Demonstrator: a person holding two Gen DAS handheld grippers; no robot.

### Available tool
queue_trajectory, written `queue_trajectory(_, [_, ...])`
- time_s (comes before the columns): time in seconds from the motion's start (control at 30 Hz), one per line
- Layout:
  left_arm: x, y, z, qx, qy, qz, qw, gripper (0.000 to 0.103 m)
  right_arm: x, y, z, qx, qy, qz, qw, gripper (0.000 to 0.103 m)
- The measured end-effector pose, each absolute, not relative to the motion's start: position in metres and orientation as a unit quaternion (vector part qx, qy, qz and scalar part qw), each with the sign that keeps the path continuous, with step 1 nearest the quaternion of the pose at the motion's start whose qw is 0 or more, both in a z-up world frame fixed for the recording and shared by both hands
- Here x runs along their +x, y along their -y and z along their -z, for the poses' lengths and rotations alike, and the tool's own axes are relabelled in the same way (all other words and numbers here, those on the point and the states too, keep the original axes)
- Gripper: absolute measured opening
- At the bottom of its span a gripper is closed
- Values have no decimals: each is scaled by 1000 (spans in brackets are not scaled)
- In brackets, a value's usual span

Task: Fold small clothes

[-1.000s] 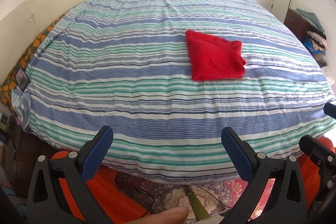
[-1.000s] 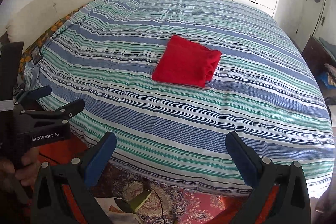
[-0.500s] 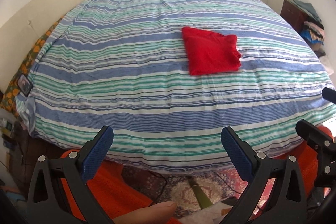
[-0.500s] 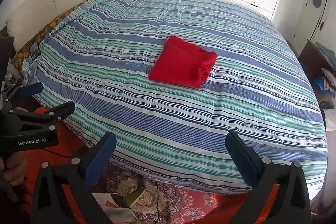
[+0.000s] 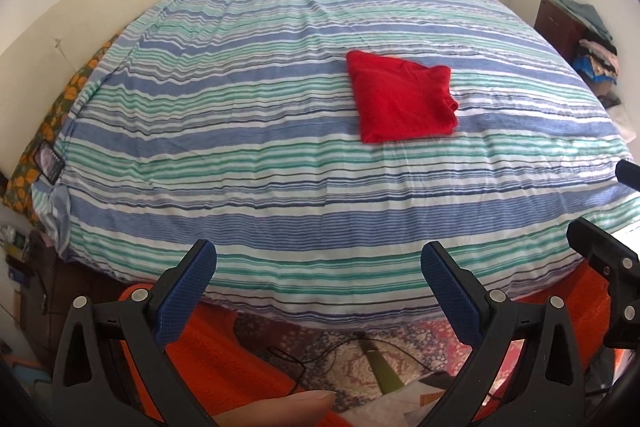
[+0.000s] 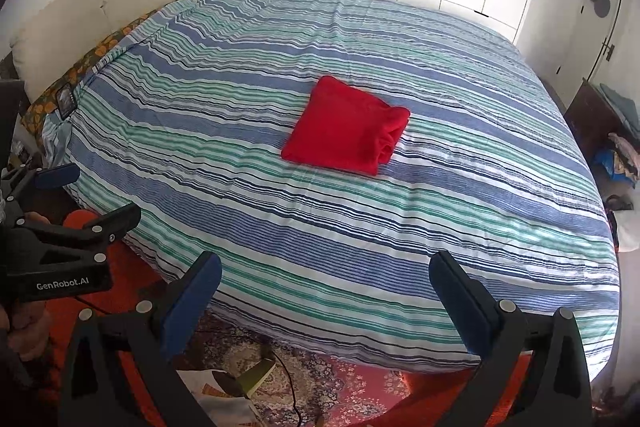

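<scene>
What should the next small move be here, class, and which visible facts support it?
Probably keep both away and end the fold, or fetch another garment. The red cloth already lies as a compact folded square on the striped bed. The left hand-held gripper and right hand-held gripper are open, empty and back at the bed's near edge, well short of the cloth.

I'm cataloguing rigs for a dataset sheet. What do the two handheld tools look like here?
Both match: the left tool and right tool have black triangular cut-out frames with silver rivets, and each finger carries a blue textured pad. Seen from the right wrist camera, the left tool's black body bears white "GenRobot.AI" lettering. No sleeves show.
</scene>
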State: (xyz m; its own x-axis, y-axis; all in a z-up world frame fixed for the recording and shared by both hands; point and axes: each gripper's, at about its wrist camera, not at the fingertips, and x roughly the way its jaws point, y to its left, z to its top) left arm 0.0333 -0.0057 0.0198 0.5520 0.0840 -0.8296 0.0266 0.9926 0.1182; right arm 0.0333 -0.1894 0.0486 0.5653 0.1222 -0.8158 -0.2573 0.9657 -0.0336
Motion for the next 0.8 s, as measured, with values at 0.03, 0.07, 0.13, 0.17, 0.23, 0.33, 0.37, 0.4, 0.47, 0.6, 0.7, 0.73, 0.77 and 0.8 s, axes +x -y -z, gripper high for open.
queue_trajectory(0.03, [33,6,-20,59,-473,-16,879,102,33,189,-49,-75,-453,-108,882,102])
queue_trajectory(0.07, [33,6,-20,59,-472,-17,879,102,33,189,-50,-75,-453,-109,882,102])
queue_trajectory(0.13, [33,6,-20,60,-472,-17,879,102,33,189,-50,-75,-452,-111,882,102])
queue_trajectory(0.17, [34,6,-21,60,-472,-18,879,102,33,188,-50,-75,-452,-112,882,102])
queue_trajectory(0.23, [33,6,-21,60,-471,-18,880,102,33,187,-51,-76,-452,-113,882,102])
queue_trajectory(0.33, [33,6,-22,62,-468,-21,881,102,33,186,-52,-78,-452,-113,881,102])
queue_trajectory(0.37, [33,6,-22,62,-468,-21,882,102,33,185,-52,-78,-452,-112,881,102])
queue_trajectory(0.4, [33,6,-22,61,-467,-21,882,102,33,185,-52,-78,-452,-111,881,102])
queue_trajectory(0.47, [33,6,-22,61,-467,-23,882,102,34,186,-52,-79,-452,-110,882,102])
queue_trajectory(0.6, [33,7,-22,62,-466,-25,882,102,34,186,-50,-78,-454,-107,881,102])
queue_trajectory(0.7, [33,6,-22,62,-466,-25,882,102,35,186,-49,-80,-455,-106,881,102])
queue_trajectory(0.73, [33,6,-22,62,-466,-26,882,102,35,186,-49,-80,-454,-106,881,102])
queue_trajectory(0.77, [33,6,-22,62,-465,-25,883,102,35,186,-49,-79,-454,-106,881,102])
queue_trajectory(0.8, [33,6,-22,62,-466,-25,882,102,35,186,-49,-79,-454,-106,881,102])
